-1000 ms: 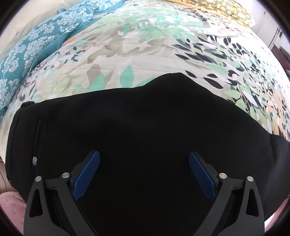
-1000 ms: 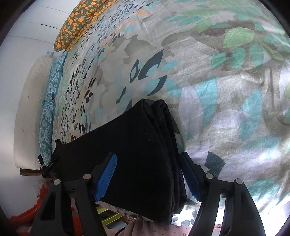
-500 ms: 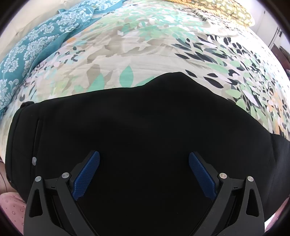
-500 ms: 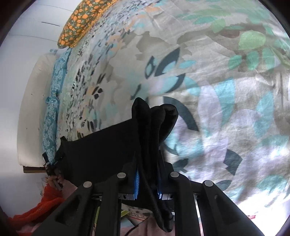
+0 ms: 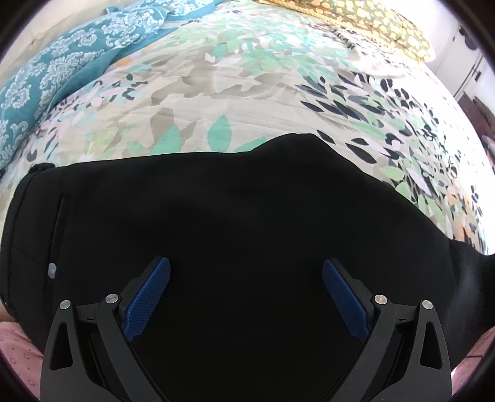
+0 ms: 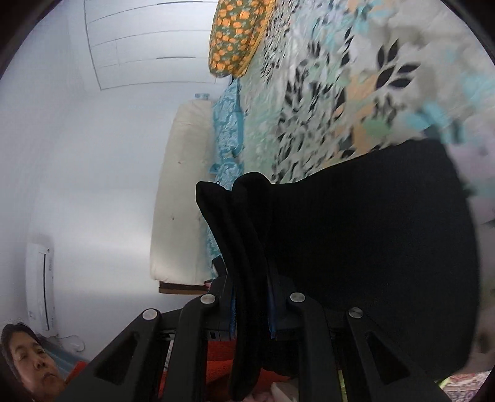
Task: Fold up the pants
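Note:
Black pants (image 5: 235,216) lie flat across the near part of a floral bedspread (image 5: 247,92). My left gripper (image 5: 246,278) is open, its blue pads spread wide just above the middle of the pants, holding nothing. In the right wrist view my right gripper (image 6: 252,304) is shut on a bunched end of the pants (image 6: 244,222), lifted off the bed, with the rest of the black cloth (image 6: 380,235) hanging to the right.
A teal patterned blanket (image 5: 62,71) lies at the bed's far left and a yellow-green floral pillow (image 5: 371,21) at the far end. In the right wrist view an orange floral pillow (image 6: 235,34), a white wall and an air conditioner (image 6: 40,284) show.
My right gripper closed on the end of the pants and has lifted and swung it, tilting its view toward the wall. My left gripper has stayed still and open.

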The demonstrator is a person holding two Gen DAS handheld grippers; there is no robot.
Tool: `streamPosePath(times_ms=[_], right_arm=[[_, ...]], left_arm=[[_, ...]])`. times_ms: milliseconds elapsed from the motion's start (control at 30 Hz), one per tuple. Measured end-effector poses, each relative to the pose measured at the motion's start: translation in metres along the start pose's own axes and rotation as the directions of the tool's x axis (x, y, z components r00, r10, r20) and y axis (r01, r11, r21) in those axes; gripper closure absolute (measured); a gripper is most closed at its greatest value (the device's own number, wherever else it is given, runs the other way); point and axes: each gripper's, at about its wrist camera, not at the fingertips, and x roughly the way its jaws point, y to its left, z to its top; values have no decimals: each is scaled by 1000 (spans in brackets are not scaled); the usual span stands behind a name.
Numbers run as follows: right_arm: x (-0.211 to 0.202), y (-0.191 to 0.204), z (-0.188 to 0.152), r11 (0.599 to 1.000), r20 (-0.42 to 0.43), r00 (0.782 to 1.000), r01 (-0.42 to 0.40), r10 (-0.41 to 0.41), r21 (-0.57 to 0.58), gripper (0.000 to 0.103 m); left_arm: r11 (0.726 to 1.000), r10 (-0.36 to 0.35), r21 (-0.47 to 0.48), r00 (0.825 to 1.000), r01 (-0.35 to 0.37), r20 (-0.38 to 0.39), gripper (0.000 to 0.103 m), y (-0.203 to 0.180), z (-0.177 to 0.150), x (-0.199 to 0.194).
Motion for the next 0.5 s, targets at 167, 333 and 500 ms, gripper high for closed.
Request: streamPosePath(times_ms=[167,333,500], right_arm=[[127,1,-16,1000,-112,994,19,-20,-14,87],[211,-6,-30,970,-168,956,226,-239,-94,73],[194,0,-32,966,-148,956,242,-253,-88,41]], left_arm=[[1000,-13,-10,1000,13,4,4,7,-1,-1],[1000,-5,-1,1000,5,1,4,9,-3,0],[999,-28,-24,1000,28,1,4,13,-5,-10]])
